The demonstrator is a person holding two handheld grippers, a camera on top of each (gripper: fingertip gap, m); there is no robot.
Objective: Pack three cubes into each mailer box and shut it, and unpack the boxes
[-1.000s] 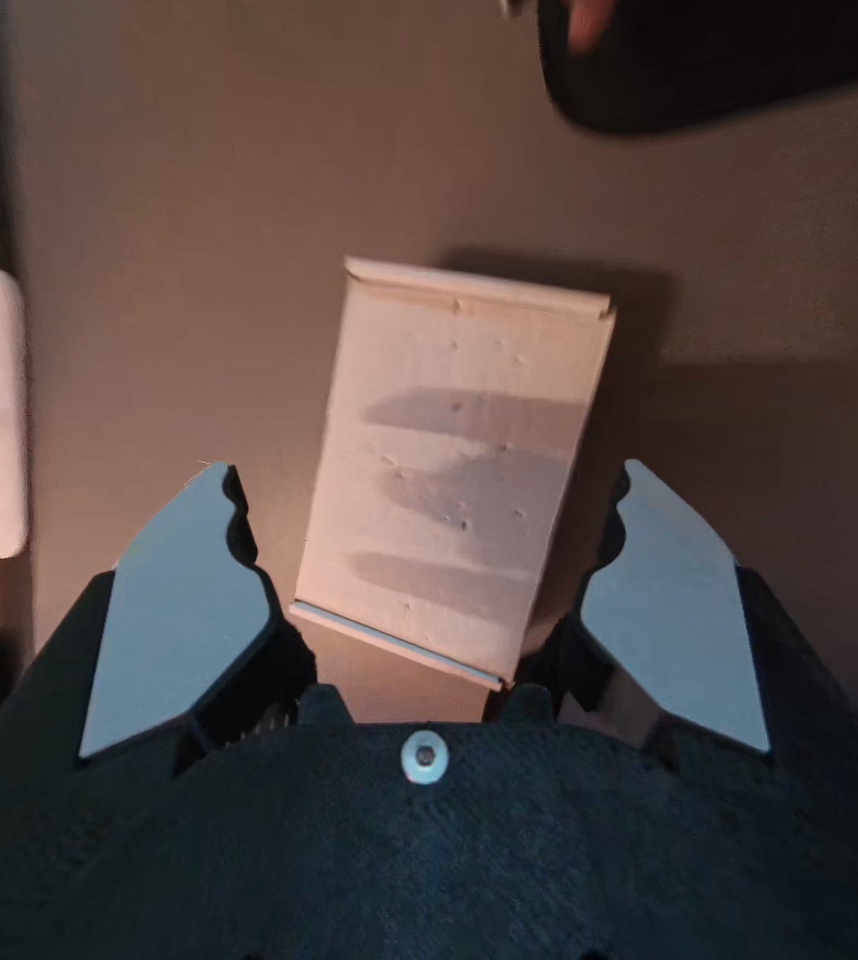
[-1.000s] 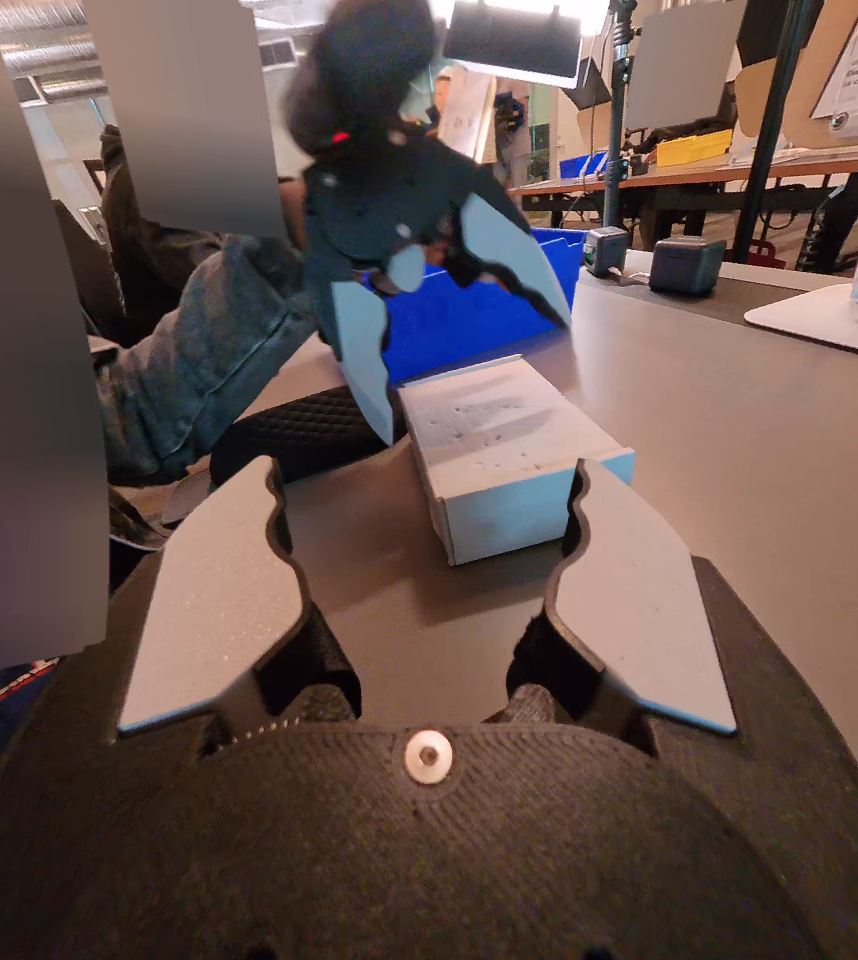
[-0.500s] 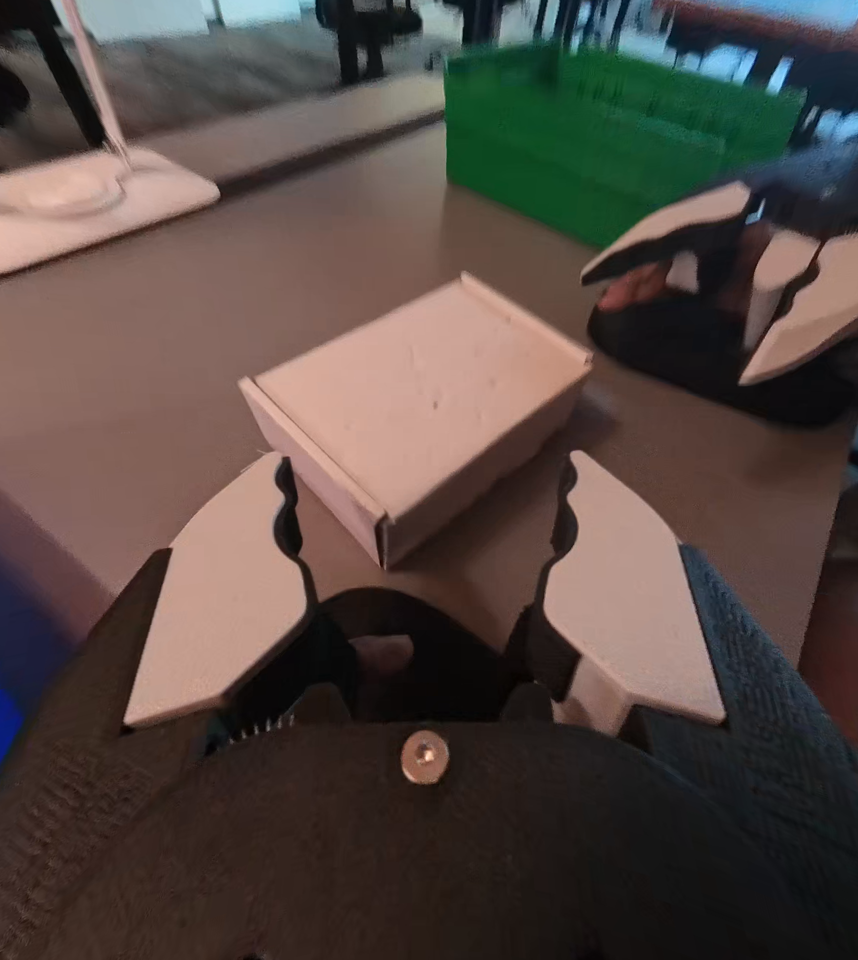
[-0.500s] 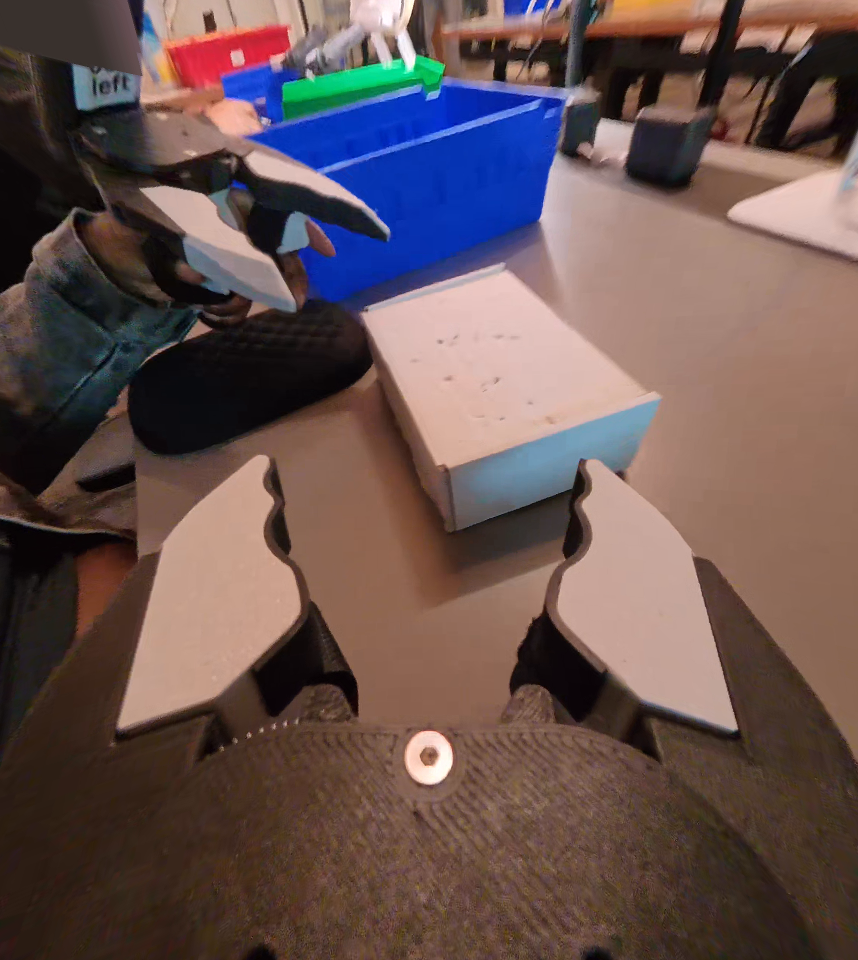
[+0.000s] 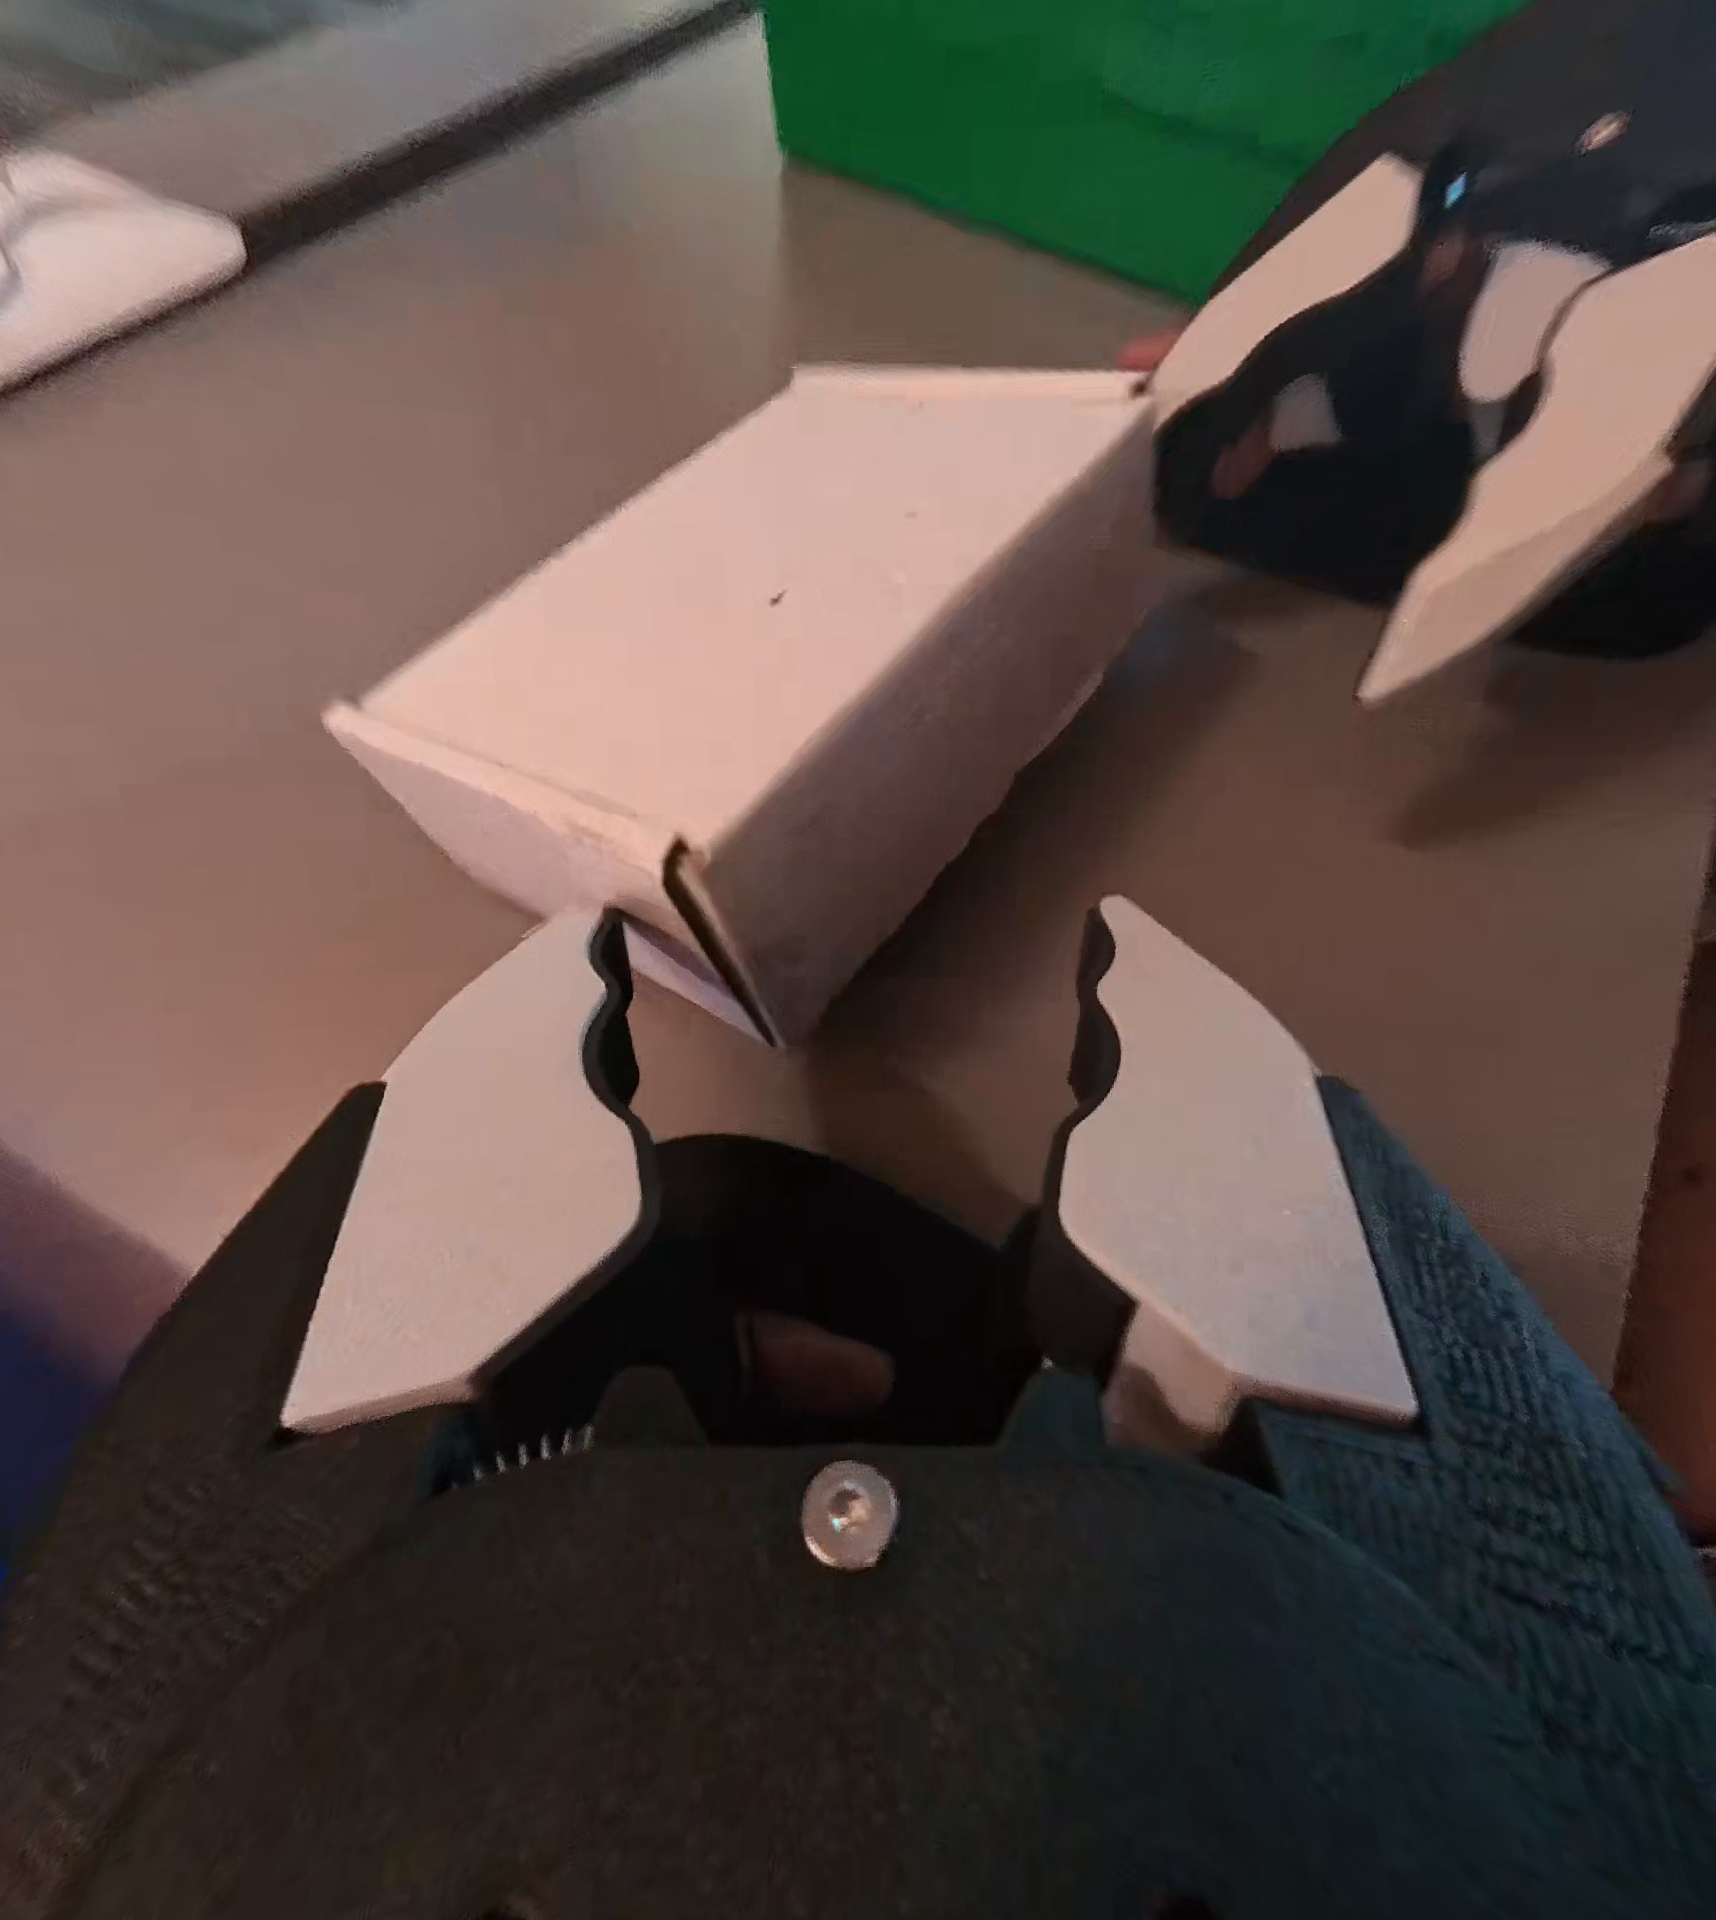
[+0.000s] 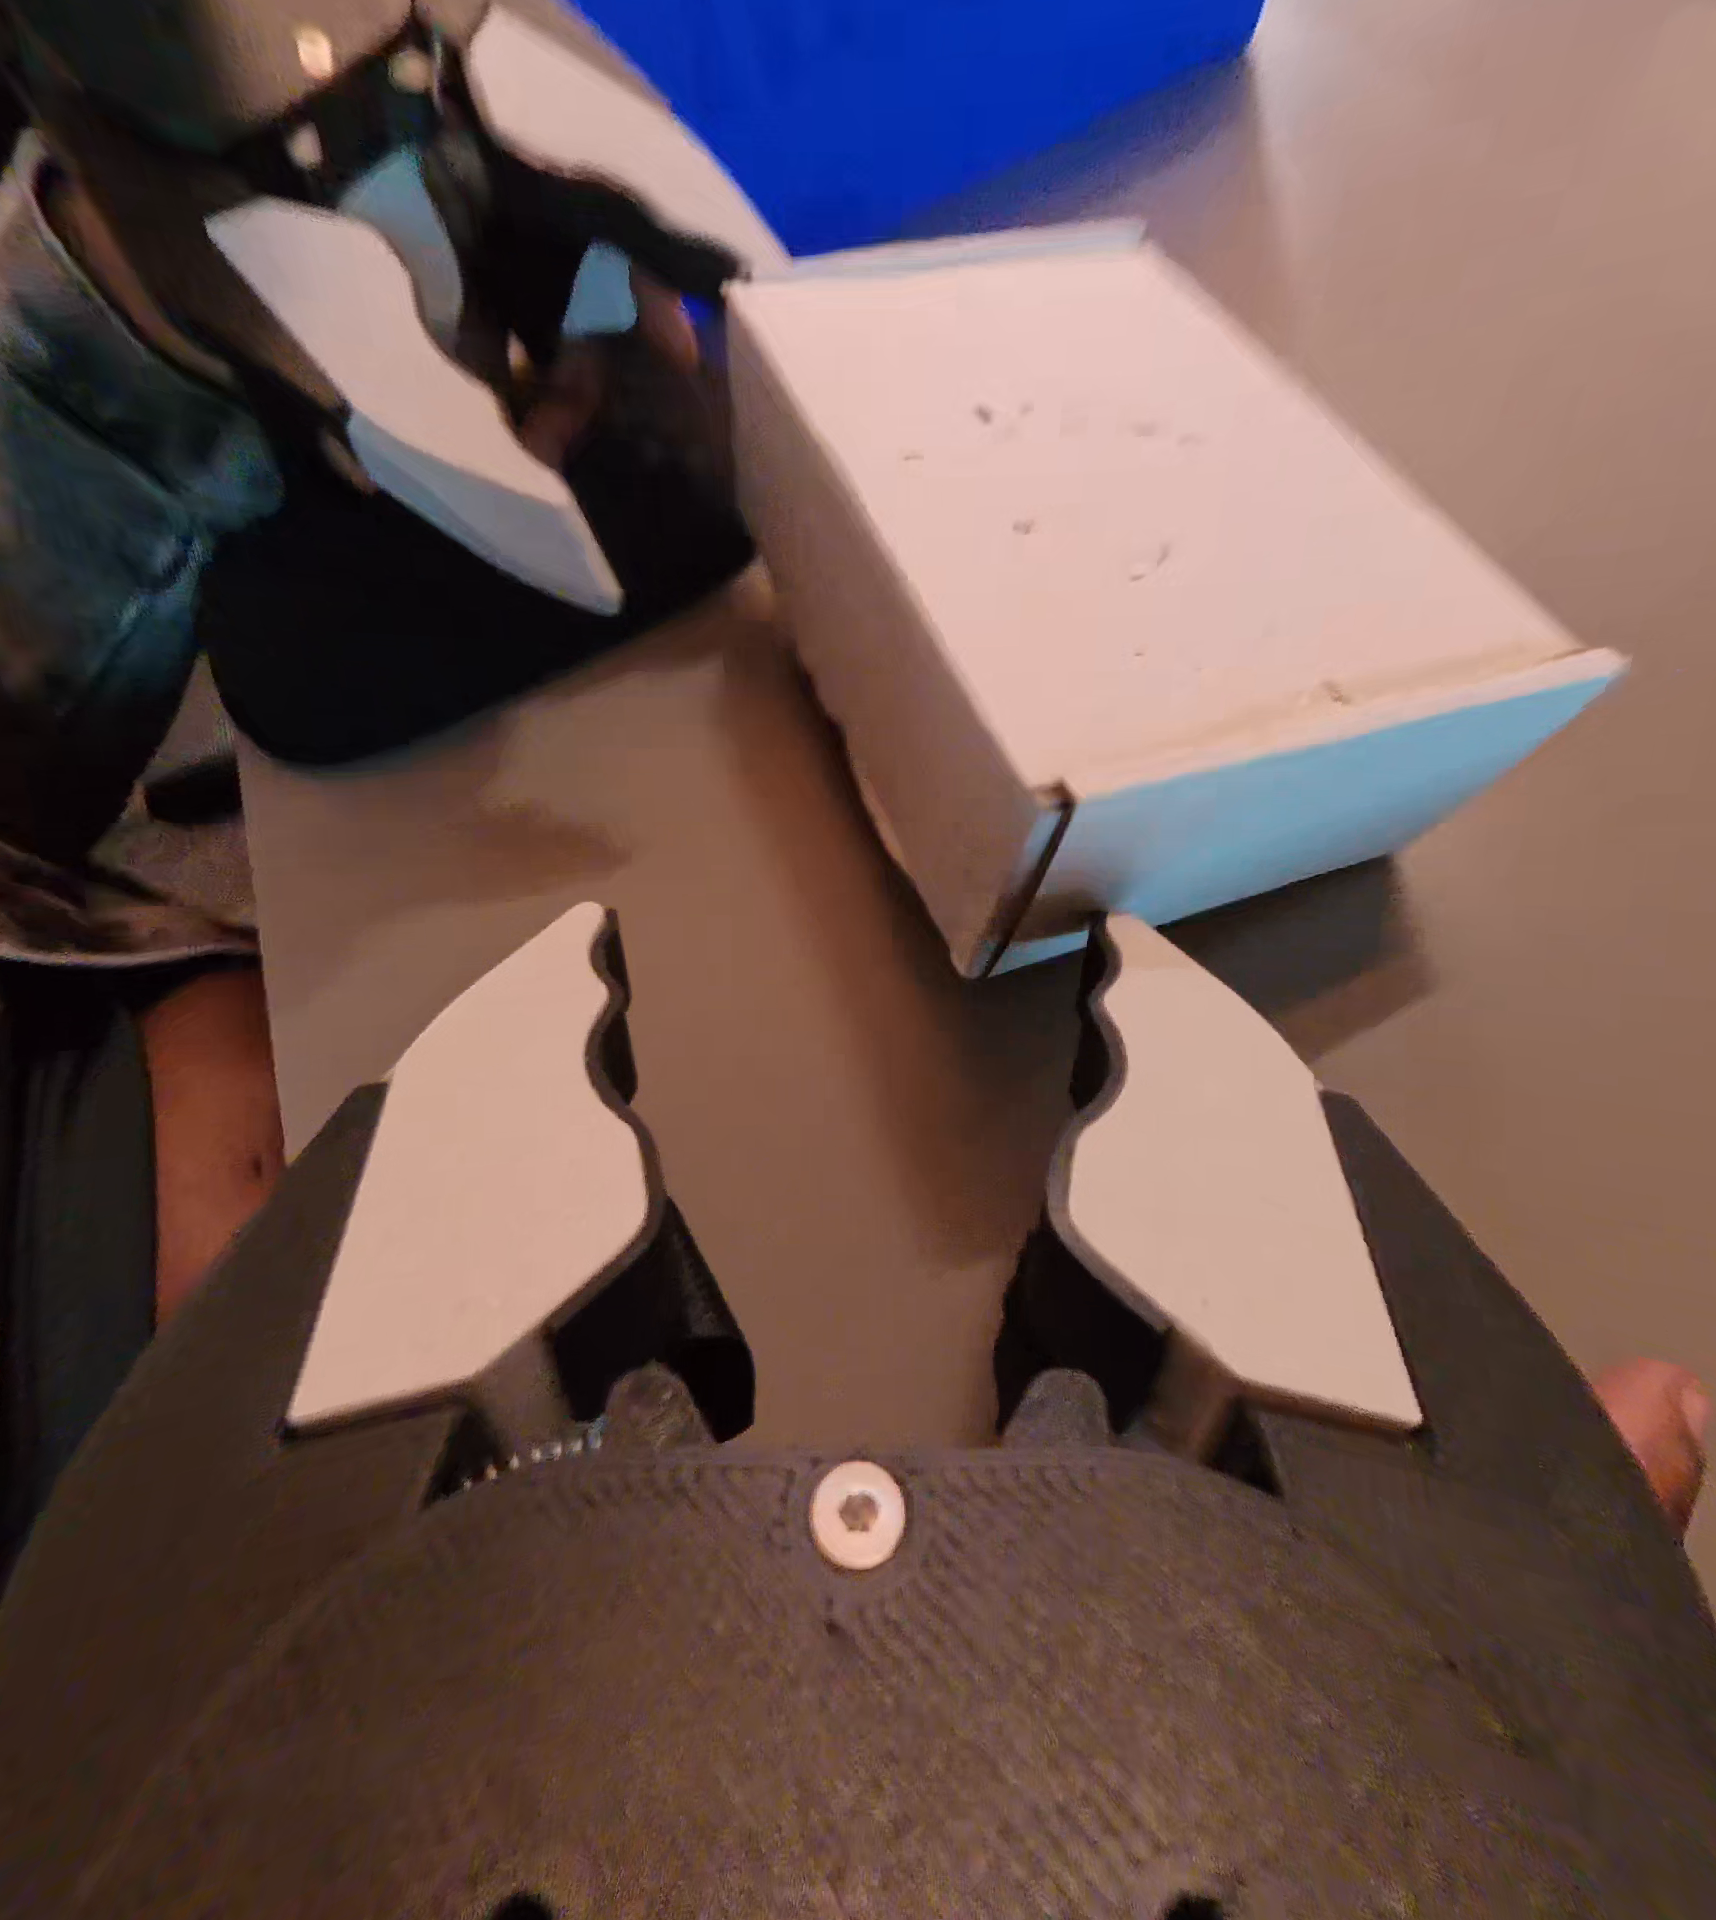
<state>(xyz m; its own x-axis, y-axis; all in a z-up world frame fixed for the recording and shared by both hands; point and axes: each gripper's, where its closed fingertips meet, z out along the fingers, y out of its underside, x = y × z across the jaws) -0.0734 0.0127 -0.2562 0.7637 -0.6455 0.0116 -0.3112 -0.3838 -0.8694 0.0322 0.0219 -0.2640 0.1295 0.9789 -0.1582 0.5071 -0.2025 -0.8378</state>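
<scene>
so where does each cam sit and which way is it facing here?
Left wrist view: on the left gripper, looking along its open fingers at the closed mailer box; right gripper beyond, green bin behind.
Right wrist view: on the right gripper, facing back; left gripper, sleeve, blue bin.
Shared: box, table, both grippers.
</scene>
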